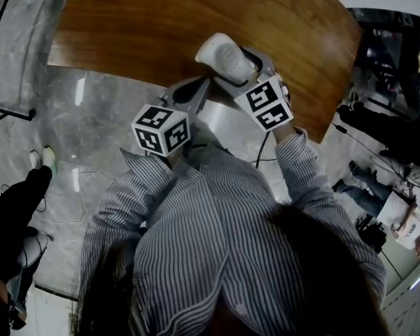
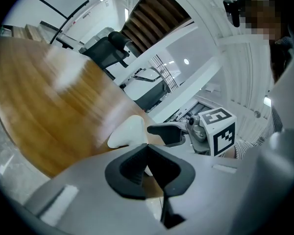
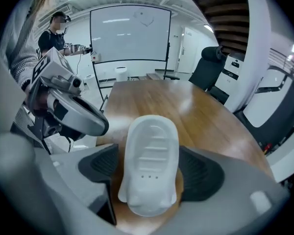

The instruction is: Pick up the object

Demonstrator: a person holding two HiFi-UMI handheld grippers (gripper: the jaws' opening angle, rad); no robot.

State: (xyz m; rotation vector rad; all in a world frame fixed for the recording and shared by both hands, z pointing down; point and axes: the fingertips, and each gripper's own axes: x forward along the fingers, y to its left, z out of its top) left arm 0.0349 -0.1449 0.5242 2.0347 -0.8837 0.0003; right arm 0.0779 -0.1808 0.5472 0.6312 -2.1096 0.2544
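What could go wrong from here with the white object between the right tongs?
1. The right tongs stand open around the white object, pads not pressing; lifting now would likely leave it on the table.
2. The object's sides curve, so an off-centre squeeze may let it slip out.
3. The shut left tongs sit close beside and could bump the right ones.

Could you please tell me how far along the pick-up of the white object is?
Done: the right hand-held gripper sits around the white object, which appears to lie on the wooden table. In hand: its jaws stand open, with the pads not pressing. Left: closing on the object and lifting it. The left hand-held gripper is shut and empty.
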